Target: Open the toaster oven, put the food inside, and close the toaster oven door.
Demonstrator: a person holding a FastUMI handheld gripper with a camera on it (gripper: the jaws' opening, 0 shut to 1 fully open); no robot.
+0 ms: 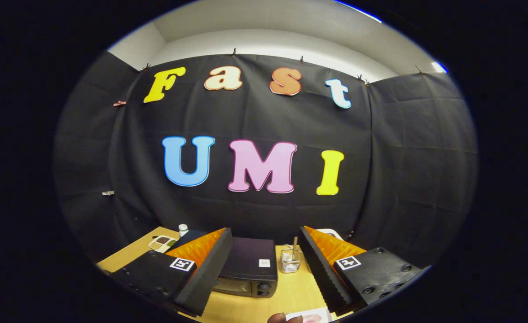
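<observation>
On the worktop (125,258), one oven (248,269) sits between and just beyond the fingers of the hand-held gripper (264,260), which are spread wide and hold nothing; its door looks shut. It seems heavy and rigid, the front glass likely fragile, so I'd hook the door's top edge, though no handle is clear. Beside it stand one clear cup (289,261) with a stick, one food tray (162,242), one small bottle (183,229).
</observation>
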